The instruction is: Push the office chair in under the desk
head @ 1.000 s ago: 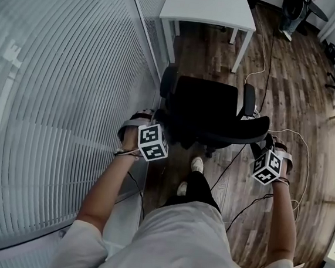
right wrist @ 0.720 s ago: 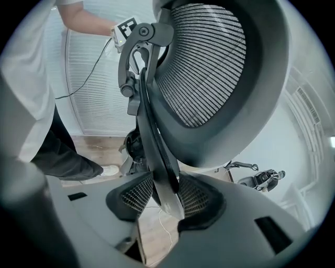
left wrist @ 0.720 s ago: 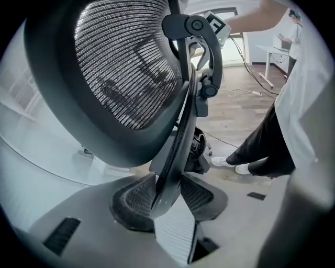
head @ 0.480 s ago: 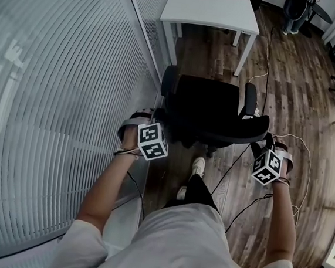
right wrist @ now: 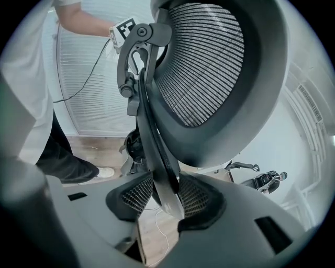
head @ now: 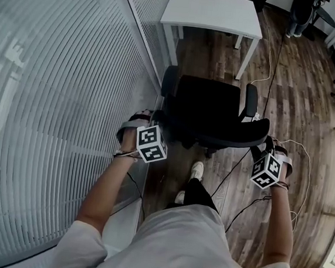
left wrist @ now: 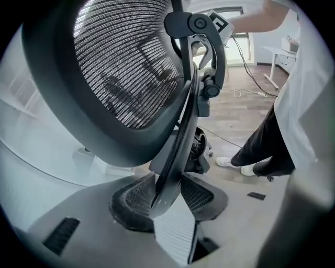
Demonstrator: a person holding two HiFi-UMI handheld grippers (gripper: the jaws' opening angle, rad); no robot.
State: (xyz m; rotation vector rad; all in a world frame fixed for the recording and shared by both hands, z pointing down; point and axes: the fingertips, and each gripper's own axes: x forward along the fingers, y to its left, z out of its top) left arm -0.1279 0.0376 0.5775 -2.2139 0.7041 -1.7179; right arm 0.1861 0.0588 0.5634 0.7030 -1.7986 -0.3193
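The left tongs (left wrist: 166,196) pinch the left rim of the chair (head: 208,111) back, and the right tongs (right wrist: 163,196) pinch its right rim. The chair stands on the wood floor (head: 288,101) beside the blinds (head: 54,90), short of the white tabletop (head: 212,11), so the push looks about midway. The next move calls for an even, straight shove between the legs, minding the cable (head: 230,165). The wheels are hidden under the seat, and the tabletop's far edge is cut off.

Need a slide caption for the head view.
With left tongs and right tongs clamped on opposite backrest edges, the office chair faces the white desk, not yet under it.
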